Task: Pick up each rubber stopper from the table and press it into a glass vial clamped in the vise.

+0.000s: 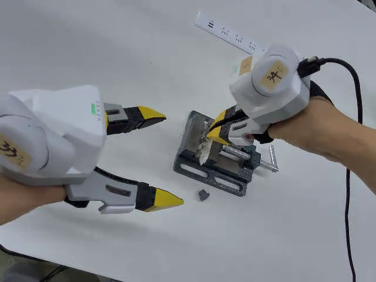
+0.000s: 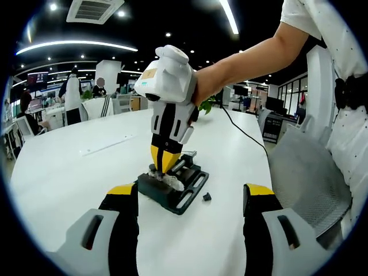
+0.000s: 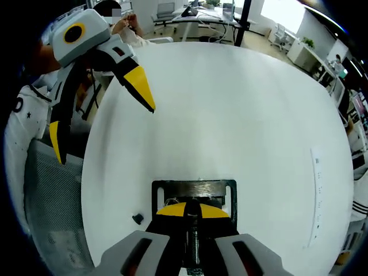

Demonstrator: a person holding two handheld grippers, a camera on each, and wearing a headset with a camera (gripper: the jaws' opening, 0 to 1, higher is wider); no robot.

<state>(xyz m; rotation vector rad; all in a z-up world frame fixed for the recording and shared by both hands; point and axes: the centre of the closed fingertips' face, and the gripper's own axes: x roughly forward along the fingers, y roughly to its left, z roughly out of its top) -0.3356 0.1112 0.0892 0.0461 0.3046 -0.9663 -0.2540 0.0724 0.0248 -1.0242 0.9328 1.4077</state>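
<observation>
Your right gripper is tipped down into the vise, the left gripper spread wide.
The right fingers are clenched together at the vise's mouth; whether they pinch anything is unclear. Your left fingers are released, above the white surface. One dark rubber stopper lies just beside the vise's base.
</observation>
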